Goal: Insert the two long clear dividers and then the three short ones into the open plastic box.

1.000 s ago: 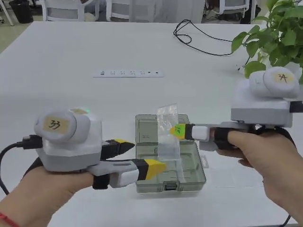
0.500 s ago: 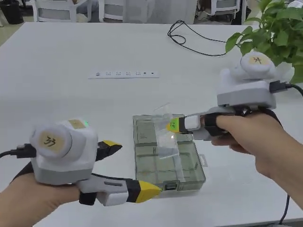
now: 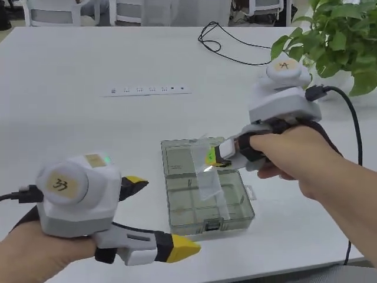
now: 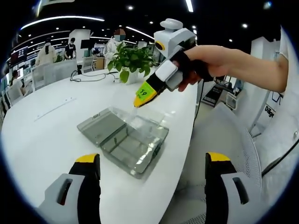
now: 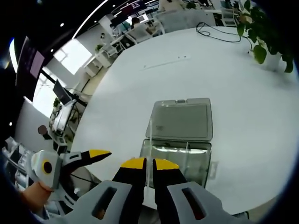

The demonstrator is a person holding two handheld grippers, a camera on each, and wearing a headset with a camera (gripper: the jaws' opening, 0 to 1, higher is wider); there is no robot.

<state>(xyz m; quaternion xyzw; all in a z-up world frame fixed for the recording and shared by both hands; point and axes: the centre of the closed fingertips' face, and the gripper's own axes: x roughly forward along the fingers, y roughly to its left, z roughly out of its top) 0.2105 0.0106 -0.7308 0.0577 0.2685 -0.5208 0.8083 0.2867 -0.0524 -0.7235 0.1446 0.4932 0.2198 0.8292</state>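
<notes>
The right gripper (image 3: 213, 157) is clenched on one clear divider (image 3: 207, 172) and holds it over the open plastic box (image 3: 232, 207). In the head view the divider shows its broad face. Its long axis runs from the far side to the near side, tilted down towards the tray. Whether its lower edge touches the tray cannot be told. In the right gripper view it is seen edge-on, as a thin line going forward from the shut jaws towards the hinge of the box.

The box lies on the white table (image 3: 76, 124) with its long side left to right. Its lid is flat open on the far side and the latch is on the near side. The left gripper (image 3: 159, 217) is released, its jaws wide apart, and it hovers near the left front corner of the box without touching it.
</notes>
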